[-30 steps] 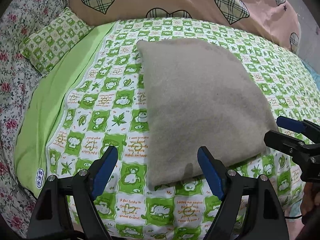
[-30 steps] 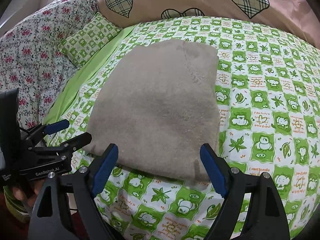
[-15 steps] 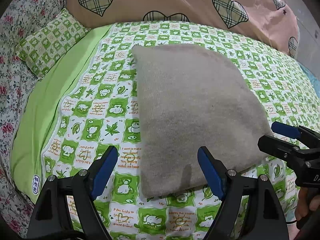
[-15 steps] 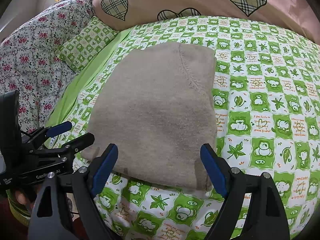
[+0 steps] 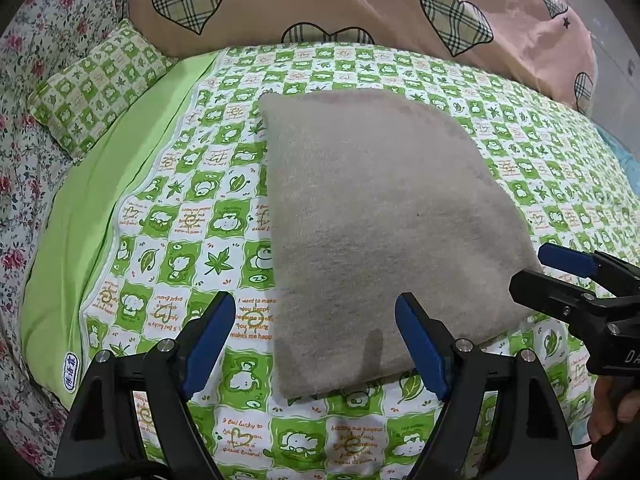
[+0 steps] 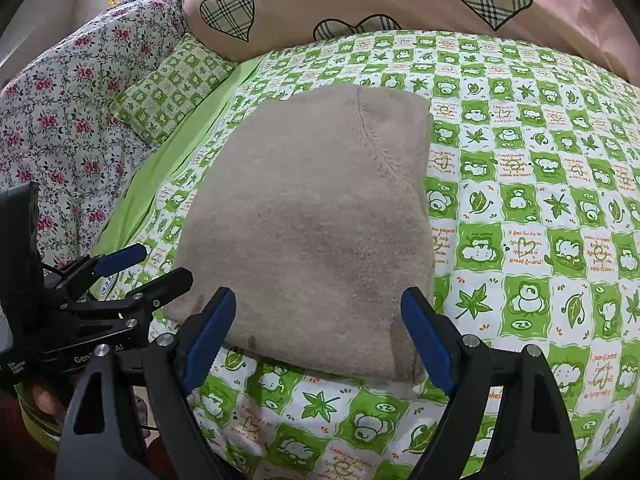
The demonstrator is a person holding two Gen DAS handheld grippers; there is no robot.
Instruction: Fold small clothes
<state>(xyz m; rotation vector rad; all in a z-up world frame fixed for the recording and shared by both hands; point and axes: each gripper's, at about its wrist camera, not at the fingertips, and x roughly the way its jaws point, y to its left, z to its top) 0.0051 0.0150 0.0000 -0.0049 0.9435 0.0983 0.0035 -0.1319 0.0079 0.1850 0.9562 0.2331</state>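
My left gripper [image 5: 316,338] has drawn back a little toward 6 o'clock, so the folded grey garment [image 5: 384,224] sits higher in its view. From my right gripper [image 6: 318,336] the garment looks slightly farther too.

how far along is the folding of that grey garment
Done, by the look of it: the grey garment lies as a flat, squared stack on the green checked sheet. In hand: nothing; the left gripper and right gripper hang open just short of its near edge. Left: perhaps a last tidy; no other clothes show.
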